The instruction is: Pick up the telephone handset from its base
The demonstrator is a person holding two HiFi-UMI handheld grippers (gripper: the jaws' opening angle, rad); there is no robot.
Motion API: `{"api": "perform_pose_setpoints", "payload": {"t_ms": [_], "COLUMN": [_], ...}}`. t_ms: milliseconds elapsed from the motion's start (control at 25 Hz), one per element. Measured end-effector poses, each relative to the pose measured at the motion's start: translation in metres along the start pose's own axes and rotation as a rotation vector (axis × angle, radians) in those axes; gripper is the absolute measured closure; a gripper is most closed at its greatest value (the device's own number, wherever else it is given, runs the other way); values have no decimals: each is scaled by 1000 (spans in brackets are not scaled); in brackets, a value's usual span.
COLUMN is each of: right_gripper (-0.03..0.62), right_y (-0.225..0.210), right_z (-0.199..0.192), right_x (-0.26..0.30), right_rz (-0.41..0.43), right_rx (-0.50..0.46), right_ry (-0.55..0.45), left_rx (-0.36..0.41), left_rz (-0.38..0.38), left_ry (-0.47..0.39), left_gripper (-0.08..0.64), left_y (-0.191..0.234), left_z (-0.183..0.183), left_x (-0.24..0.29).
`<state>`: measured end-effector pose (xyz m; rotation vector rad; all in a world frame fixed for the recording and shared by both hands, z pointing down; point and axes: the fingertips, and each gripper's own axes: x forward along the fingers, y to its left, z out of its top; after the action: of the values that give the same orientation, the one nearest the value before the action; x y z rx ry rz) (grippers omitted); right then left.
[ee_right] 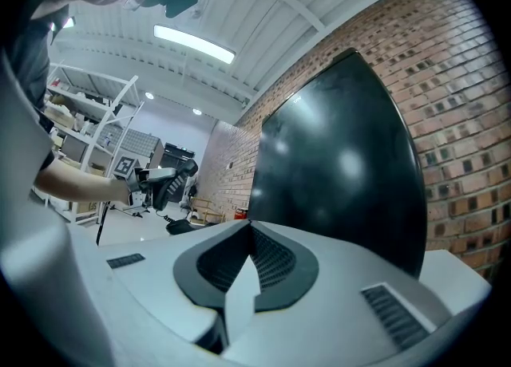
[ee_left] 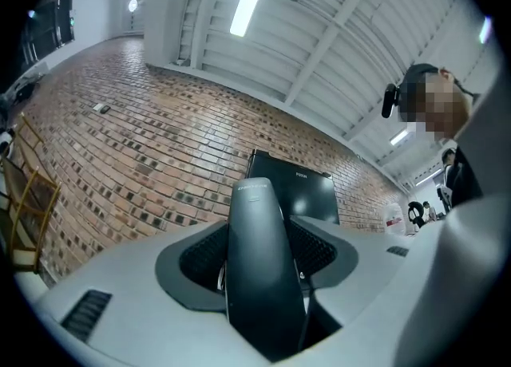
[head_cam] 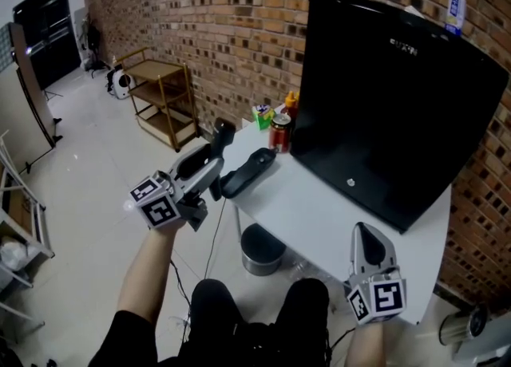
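Nearest the lens, the right hand-held gripper (head_cam: 366,234) is seen over the near edge of the white counter (head_cam: 319,214). Its jaws are pressed together and nothing is held between them. At the counter's left corner, the left hand-held gripper (head_cam: 212,167) is tilted upward, with its jaws set partly apart and clamped on the dark telephone handset (ee_left: 263,254). The handset is held off its base (head_cam: 249,172), which is seen lying on the counter's corner just beside the gripper. Farther along the counter, a red can (head_cam: 279,132) is set at the lower left corner of a large black monitor (head_cam: 383,94). A round waste bin (head_cam: 262,250) is placed on the floor beneath the counter. A wooden shelf trolley (head_cam: 164,102) is parked against the brick wall (head_cam: 239,22) beyond.
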<state>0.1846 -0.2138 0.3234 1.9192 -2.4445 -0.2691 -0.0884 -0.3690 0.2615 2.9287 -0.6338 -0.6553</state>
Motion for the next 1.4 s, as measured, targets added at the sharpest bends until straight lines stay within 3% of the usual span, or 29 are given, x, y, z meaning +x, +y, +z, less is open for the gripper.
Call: {"api": "perform_pose_setpoints", "payload": {"t_ms": [760,1040,1400], "right_gripper": [583,584,584], "right_y": [-5,-5,-7], "right_z": [0,-3,-4], "right_x": [-5,-1,2], "right_rz": [12,45,22], "right_rx": [-2,64,15], "right_ry": [-18,-15,-12], "left_rx": [-52,-53,-53], "left_rz": [-14,-4,-18], "left_ry": [-71,-80,-59], "left_gripper": [310,310,310], "left_y": [4,7,3], "left_z": [6,10,3], "left_x": [-15,-18,-13]}}
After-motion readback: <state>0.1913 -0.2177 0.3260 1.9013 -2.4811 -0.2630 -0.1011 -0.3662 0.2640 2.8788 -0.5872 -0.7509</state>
